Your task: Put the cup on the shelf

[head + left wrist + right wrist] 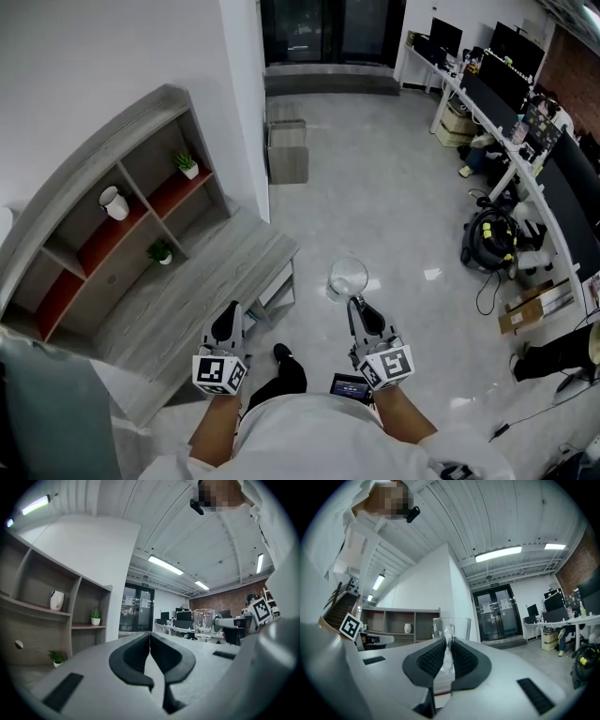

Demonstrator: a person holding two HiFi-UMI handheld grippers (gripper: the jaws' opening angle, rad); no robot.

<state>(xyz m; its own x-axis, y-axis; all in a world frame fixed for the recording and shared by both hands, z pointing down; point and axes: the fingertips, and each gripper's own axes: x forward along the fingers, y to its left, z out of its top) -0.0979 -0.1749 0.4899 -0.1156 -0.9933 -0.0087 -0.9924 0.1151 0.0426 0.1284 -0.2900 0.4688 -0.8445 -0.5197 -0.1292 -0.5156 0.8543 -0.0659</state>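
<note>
A clear glass cup with a handle is held out over the floor by my right gripper, which is shut on its handle. In the right gripper view the cup stands upright just beyond the jaws, its handle pinched between the pads. My left gripper hangs beside it to the left, shut and holding nothing; the cup shows off to its right. The grey wooden shelf with red-backed compartments stands at the left, ahead of the left gripper.
The shelf holds a white jug and two small potted plants. A low grey bench runs in front of it. Desks with monitors and a black bag line the right side.
</note>
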